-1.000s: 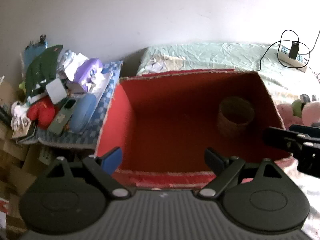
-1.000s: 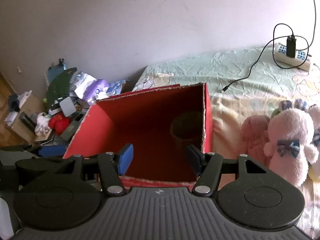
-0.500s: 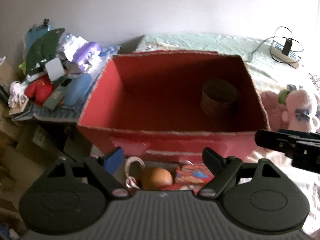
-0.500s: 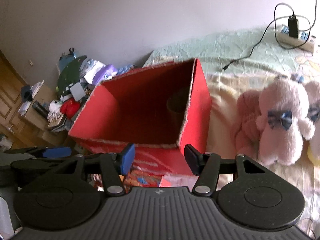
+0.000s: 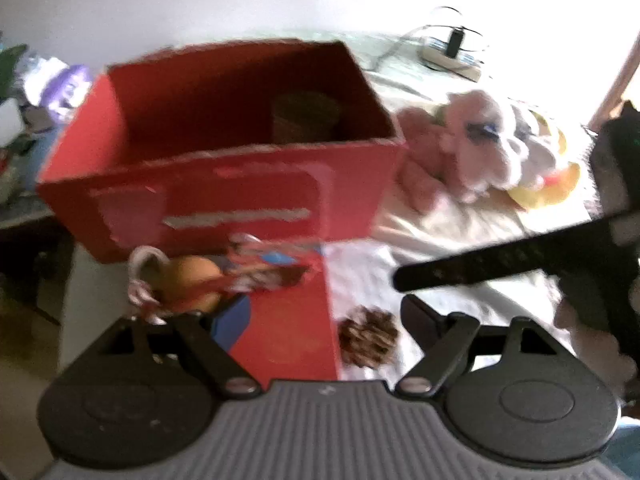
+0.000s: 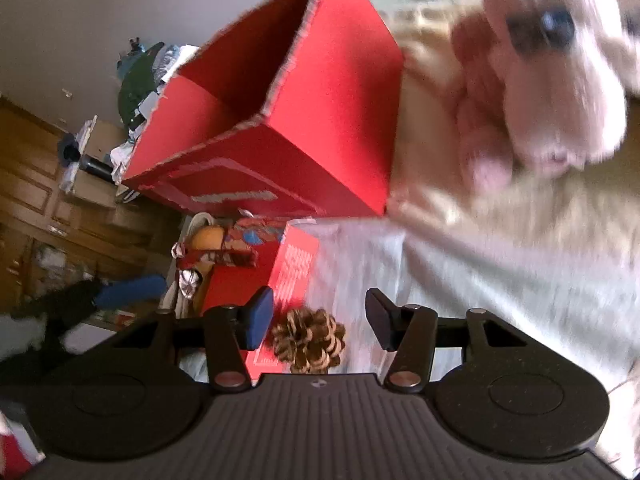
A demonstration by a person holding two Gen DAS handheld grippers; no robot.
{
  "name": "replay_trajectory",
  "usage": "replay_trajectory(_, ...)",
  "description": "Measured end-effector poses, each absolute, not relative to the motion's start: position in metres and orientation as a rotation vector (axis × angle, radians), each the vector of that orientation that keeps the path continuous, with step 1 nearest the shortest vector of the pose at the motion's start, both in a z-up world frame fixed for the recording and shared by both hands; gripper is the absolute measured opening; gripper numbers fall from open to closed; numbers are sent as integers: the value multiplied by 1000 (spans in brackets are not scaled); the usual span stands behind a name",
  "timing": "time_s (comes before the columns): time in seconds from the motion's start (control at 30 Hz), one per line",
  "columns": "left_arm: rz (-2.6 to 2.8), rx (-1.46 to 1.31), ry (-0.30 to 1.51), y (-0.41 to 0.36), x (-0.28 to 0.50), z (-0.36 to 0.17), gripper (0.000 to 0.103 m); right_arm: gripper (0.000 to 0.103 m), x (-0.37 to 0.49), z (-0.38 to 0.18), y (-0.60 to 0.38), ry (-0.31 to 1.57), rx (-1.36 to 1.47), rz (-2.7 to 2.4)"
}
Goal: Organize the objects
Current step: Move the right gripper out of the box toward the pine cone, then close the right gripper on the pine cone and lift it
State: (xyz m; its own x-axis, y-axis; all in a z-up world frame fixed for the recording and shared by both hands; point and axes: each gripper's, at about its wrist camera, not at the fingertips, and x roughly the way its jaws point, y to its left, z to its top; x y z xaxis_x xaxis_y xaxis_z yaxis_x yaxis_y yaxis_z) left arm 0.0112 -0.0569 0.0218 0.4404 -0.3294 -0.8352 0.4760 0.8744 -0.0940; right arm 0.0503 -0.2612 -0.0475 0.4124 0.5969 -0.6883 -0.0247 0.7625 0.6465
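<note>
A big open red box stands on the bed with a brown woven basket inside. In front of it lie a small flat red box, an orange ball, a striped candy cane and a brown pine cone. My left gripper hovers over the flat box and pine cone; its jaws are closing and touch nothing. My right gripper hangs above the pine cone, which shows between its closing jaws, untouched by the pads.
A pink plush toy lies right of the red box on the sheet. A power strip with cables sits at the bed's far end. Clutter is piled left of the box, with wooden cabinets beyond.
Both grippers have dropped and tipped downward. The ball, candy cane, flat red box and pine cone came into view in front of the big box. Both pairs of jaws narrowed a little.
</note>
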Motion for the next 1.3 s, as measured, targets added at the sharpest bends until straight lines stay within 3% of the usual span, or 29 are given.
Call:
replay_trajectory(0.67, -605, 190, 1050, -89, -3, -14, 65, 56, 58, -87, -265, 1248, 779, 527)
replay_trajectory(0.97, -625, 181, 1079, -92, -1, -25, 60, 42, 53, -87, -276, 1243, 812, 551)
replay_trajectory(1.3, -673, 195, 1086, -106, 3, -38, 47, 40, 39, -81, -293, 1201, 771, 482)
